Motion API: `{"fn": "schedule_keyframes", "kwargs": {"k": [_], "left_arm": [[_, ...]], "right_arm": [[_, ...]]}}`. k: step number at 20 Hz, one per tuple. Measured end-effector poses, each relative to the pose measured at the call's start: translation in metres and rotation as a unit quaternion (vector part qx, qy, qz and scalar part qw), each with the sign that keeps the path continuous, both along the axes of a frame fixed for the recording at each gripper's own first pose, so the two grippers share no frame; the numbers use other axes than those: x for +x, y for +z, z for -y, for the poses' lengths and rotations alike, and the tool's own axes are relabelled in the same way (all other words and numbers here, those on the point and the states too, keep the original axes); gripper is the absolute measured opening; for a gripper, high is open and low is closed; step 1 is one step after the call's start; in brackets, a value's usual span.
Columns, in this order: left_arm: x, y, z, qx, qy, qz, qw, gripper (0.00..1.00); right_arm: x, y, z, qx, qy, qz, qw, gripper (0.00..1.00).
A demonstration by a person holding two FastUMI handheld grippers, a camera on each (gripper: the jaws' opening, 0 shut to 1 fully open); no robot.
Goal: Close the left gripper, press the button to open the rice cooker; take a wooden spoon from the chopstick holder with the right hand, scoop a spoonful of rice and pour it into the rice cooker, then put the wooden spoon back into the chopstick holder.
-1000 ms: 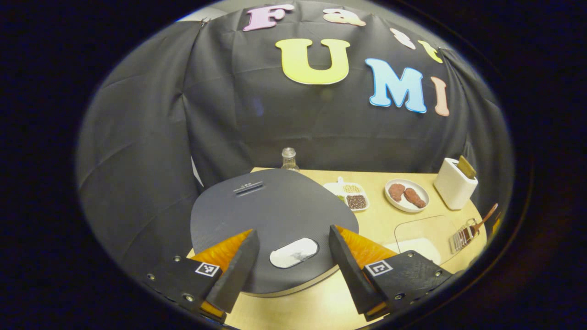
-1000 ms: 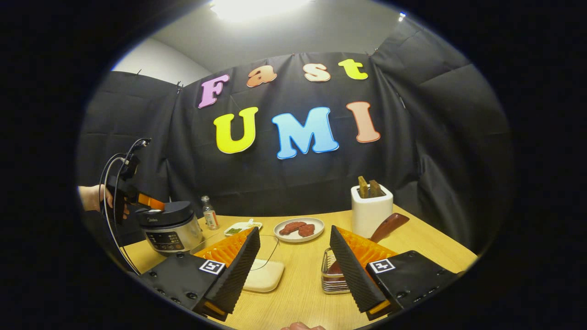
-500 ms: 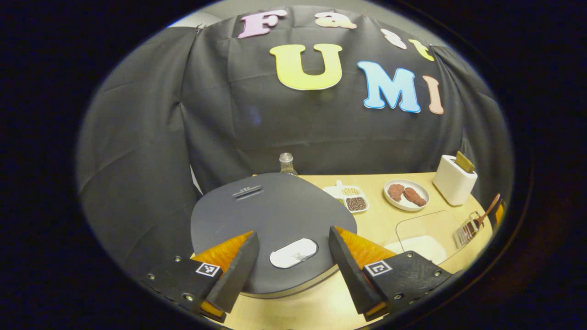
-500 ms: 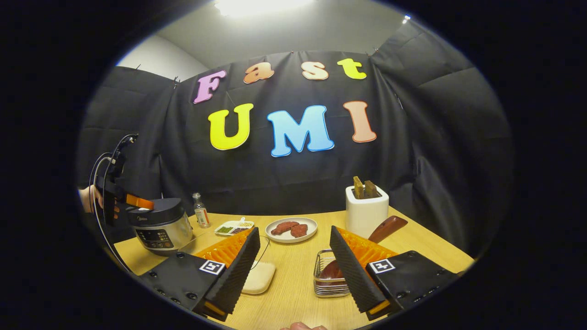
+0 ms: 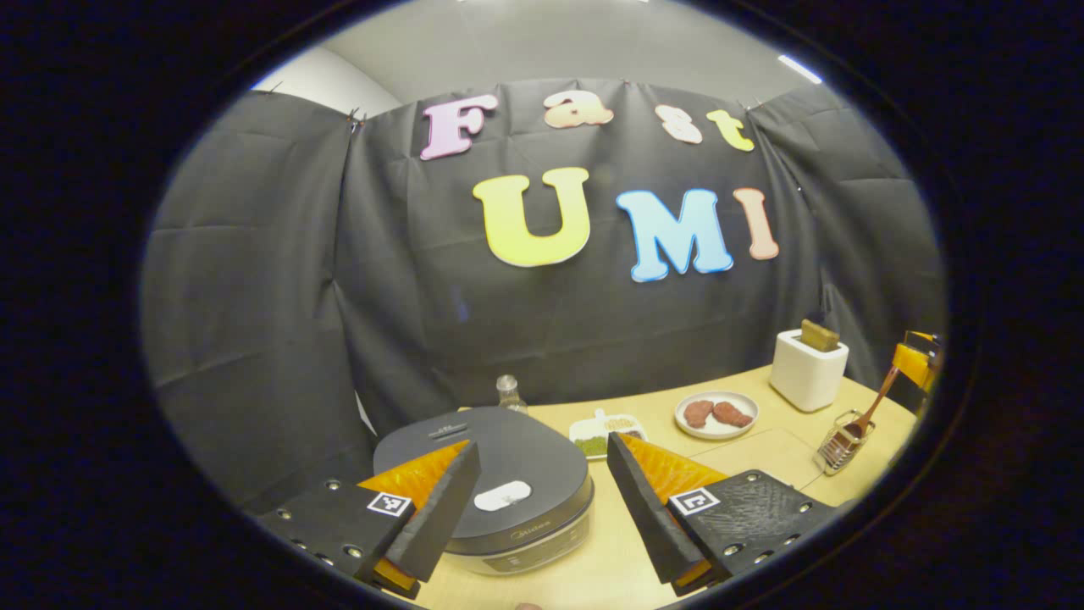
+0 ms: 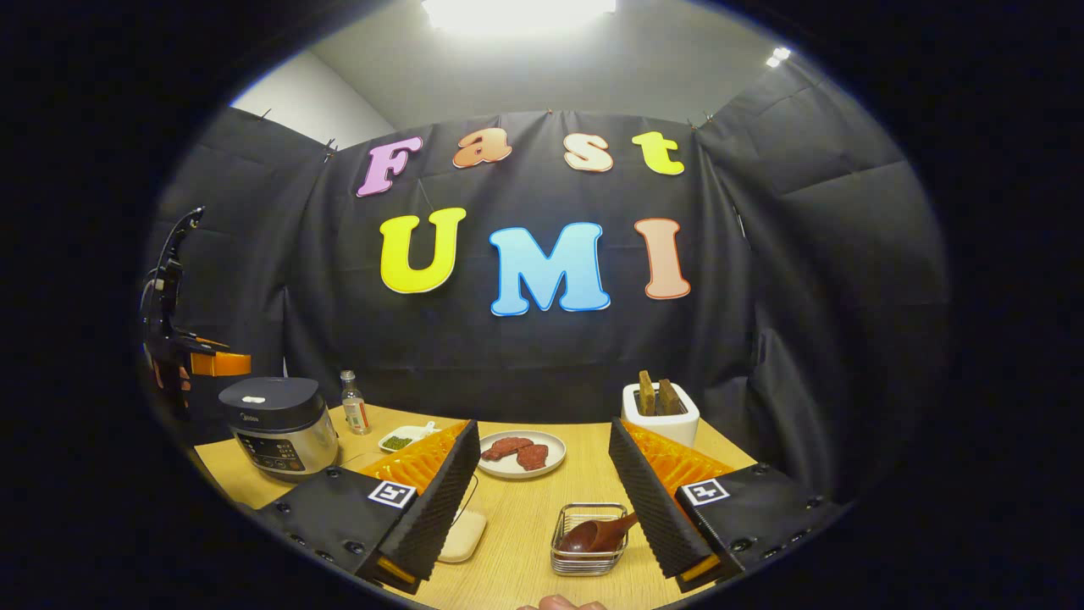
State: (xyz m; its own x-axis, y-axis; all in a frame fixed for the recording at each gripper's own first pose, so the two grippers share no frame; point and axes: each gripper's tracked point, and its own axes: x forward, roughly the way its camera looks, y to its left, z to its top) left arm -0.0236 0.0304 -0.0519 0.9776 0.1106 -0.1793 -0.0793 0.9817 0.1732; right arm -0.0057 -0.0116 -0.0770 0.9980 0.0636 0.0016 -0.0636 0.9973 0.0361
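The rice cooker point(image 5: 495, 474) stands lid down below and ahead of my left gripper point(image 5: 542, 442), which is open, with the white lid button point(image 5: 502, 496) showing between its fingers. The cooker point(image 6: 279, 424) also shows in the right gripper view at the table's left, with the left gripper point(image 6: 203, 364) hovering behind and above it. The wooden spoon point(image 6: 597, 534) rests bowl-down in the wire chopstick holder point(image 6: 590, 555), close below my open right gripper point(image 6: 542, 426). A clear box with white rice point(image 6: 464, 535) sits left of the holder, partly hidden by a finger.
At the back of the wooden table point(image 6: 525, 517) stand a white toaster point(image 6: 660, 411) with bread, a plate of meat point(image 6: 522, 451), a small divided dish point(image 6: 405, 438) and a small bottle point(image 6: 351, 411). Black cloth walls close the booth.
Both grippers have drawn back and tilted up. The left one has moved away from the cooker lid, and the right one has backed off from the chopstick holder. Both stayed open.
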Motion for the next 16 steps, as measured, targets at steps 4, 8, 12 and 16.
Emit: {"fn": "schedule_keyframes", "kwargs": {"k": [4, 8, 12, 16], "left_arm": [[-0.003, 0.063, 0.028, 0.0, -0.028, 0.07, 0.997, 0.94], [-0.012, 0.092, 0.045, -0.028, -0.038, 0.124, 0.991, 0.94], [-0.034, 0.09, 0.065, -0.038, -0.047, 0.144, 0.988, 0.94], [-0.05, 0.097, 0.056, -0.014, -0.017, 0.165, 0.986, 0.93]], "right_arm": [[-0.003, 0.049, 0.003, -0.015, -0.014, 0.03, 0.999, 0.98], [-0.013, 0.089, -0.001, -0.042, -0.015, 0.055, 0.998, 0.98], [-0.023, 0.098, -0.007, -0.036, 0.006, 0.048, 0.998, 0.99], [-0.026, 0.09, 0.006, -0.018, -0.006, 0.038, 0.999, 0.99]]}}
